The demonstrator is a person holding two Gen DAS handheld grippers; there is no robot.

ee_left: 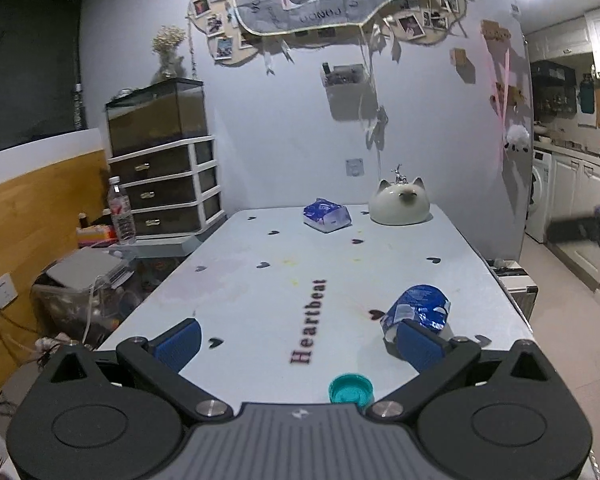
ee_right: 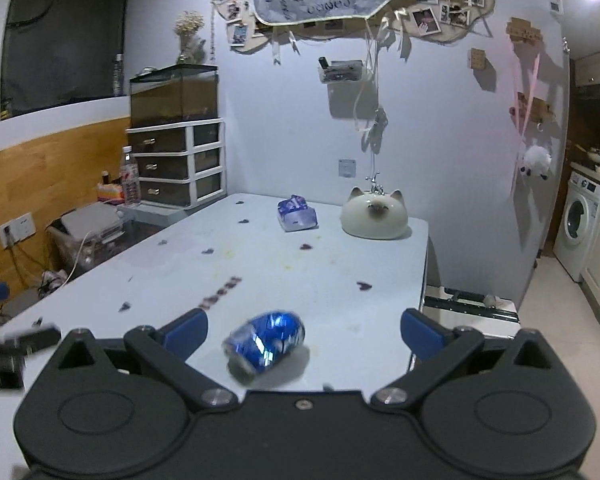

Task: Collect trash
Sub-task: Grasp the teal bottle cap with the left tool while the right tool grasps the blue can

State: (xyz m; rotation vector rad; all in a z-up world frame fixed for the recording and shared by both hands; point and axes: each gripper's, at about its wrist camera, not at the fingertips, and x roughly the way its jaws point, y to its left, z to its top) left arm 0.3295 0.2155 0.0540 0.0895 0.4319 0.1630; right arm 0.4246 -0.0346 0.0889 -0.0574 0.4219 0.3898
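Left wrist view: left gripper (ee_left: pixel 298 342) spread wide, nothing between fingers, hovering over near edge of table (ee_left: pixel 260 280). Crushed blue can (ee_left: pixel 418 312) lies near right edge, just beyond right fingertip. Teal bottle cap (ee_left: pixel 350 389) at near edge. Tissue pack (ee_left: pixel 327 215) and cat-shaped ceramic (ee_left: pixel 399 205) by far edge.

Right wrist view: right gripper (ee_right: pixel 304 332) wide apart, holding nothing. Crushed blue can, blurred, lies on its side near near edge, between fingers, untouched.
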